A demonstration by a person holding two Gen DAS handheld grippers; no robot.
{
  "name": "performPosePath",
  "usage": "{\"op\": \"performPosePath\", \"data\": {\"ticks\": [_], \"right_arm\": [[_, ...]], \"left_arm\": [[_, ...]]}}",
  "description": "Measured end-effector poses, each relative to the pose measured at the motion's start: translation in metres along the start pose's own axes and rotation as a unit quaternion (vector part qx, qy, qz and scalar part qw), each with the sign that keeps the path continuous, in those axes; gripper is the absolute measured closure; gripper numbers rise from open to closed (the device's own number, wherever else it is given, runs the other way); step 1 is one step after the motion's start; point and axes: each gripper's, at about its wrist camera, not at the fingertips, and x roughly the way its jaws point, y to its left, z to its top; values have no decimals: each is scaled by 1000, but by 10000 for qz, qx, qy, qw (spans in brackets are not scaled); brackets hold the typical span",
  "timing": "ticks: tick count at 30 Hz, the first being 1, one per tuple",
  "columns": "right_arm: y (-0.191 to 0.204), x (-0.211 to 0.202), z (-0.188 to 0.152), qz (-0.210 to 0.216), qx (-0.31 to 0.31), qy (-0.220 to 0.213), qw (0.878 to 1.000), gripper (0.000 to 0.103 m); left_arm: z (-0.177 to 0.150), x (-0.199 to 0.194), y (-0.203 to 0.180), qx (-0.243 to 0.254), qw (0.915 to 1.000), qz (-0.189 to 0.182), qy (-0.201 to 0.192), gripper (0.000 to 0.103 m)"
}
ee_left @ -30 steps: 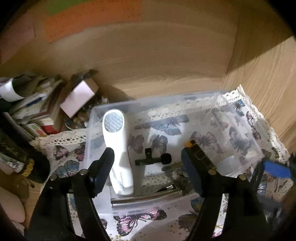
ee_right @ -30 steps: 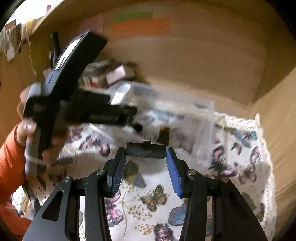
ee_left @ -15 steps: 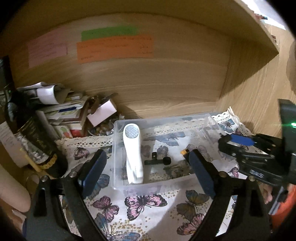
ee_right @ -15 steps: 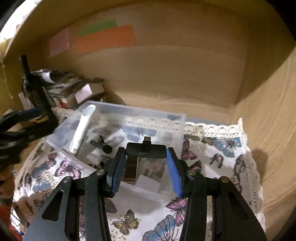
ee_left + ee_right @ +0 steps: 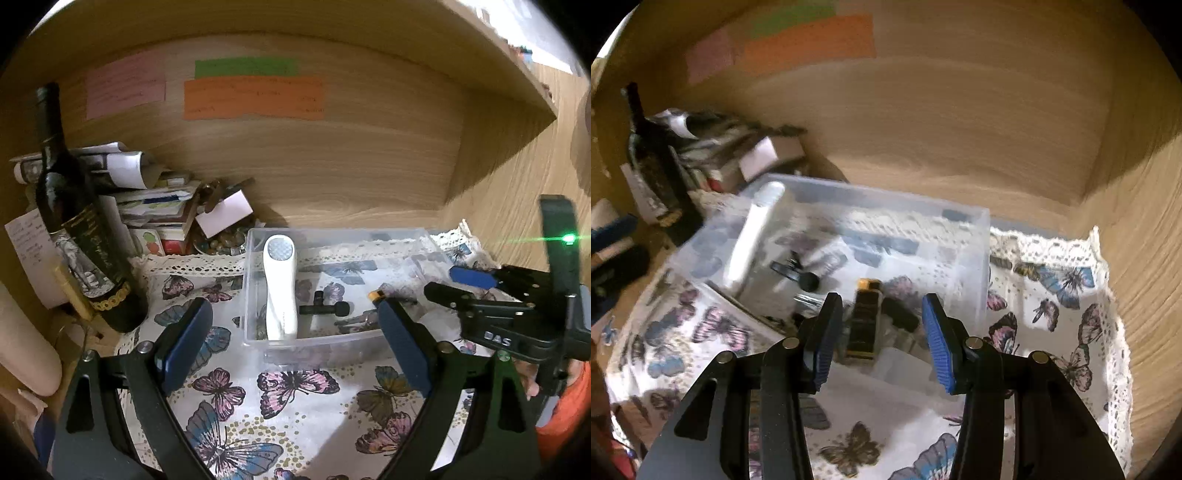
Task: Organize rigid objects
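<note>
Your clear plastic box sits on the white butterfly cloth that covers the bench, near the wooden back wall. Inside the box, a long white plastic gadget with a round grey head lies along the left side. Just right of it lies a small black clip-on microphone. Some shiny metal bits lie near the front wall of the box; you cannot tell what they are.

Your left gripper is in front of the box. Its blue fingers are spread wide and hold nothing. Your right gripper is over the near right part of the box. Its blue fingers are apart too, with nothing between them.

The right wrist view shows a dark, flat stick-shaped thing with an orange tip in the box, just below that gripper. It is blurry there. The left wrist view shows only its orange tip, because a finger hides the rest.

Only the left wrist view shows things sharply on the left: a dark glass bottle standing upright, a messy pile of papers and books behind it, and pink, green and orange paper notes stuck on the wall. It also shows your right gripper from the side, with a small green light above it.
</note>
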Motion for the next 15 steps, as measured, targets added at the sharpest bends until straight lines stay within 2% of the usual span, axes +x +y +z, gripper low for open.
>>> {"op": "performPosePath", "data": {"ticks": [3,5,7,10,12,15], "right_arm": [[7,-27,2,-40,-48,-404,9992,45],[13,-48,1,-40,-106,-760,9970,29],[18,-67,-2,-117,-177,-1114,9936,19],[26,-95,-8,-155,-257,-1521,9879,12],[29,-111,-11,-175,-210,-1740,9844,2],[29,-134,-16,-143,-84,-2027,9791,0]], "left_arm": [[1,-16,-2,23,9998,-2,-222,11],[2,-24,-4,74,9994,35,-347,11],[1,-34,-6,89,9987,106,-481,11],[0,-52,-10,70,9977,89,-662,11],[-1,-65,-12,58,9966,75,-816,9],[-5,-89,-18,128,9933,149,-1136,5]]}}
